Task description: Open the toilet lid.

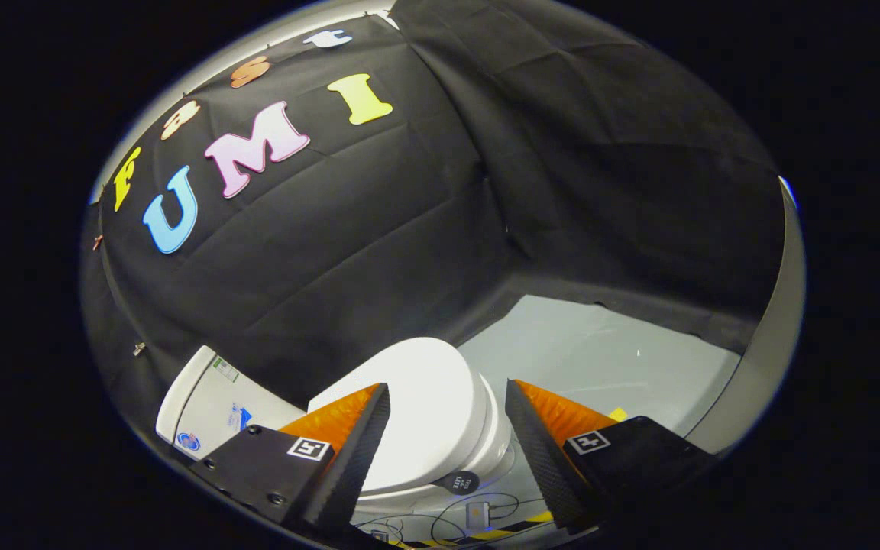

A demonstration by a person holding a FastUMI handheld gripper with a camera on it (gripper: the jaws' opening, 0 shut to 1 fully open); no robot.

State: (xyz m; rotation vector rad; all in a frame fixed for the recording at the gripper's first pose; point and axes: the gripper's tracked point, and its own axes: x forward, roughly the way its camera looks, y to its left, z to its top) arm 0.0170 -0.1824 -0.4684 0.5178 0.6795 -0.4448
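Below — toilet lid (417,405) closed, gripper (448,397) fingers spread above it.

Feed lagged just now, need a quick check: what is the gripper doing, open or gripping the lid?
Gripper: open, holding nothing; its fingers are spread to either side of the closed toilet lid, not pressing on it.

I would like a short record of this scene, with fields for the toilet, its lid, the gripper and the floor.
toilet: white, seen from above, tank beside the booth wall
lid: down, shut over the bowl
gripper: open, fingers apart above the lid, not touching it as far as I can tell
floor: pale, with cables and striped tape near the toilet's base
task state: lid not yet lifted
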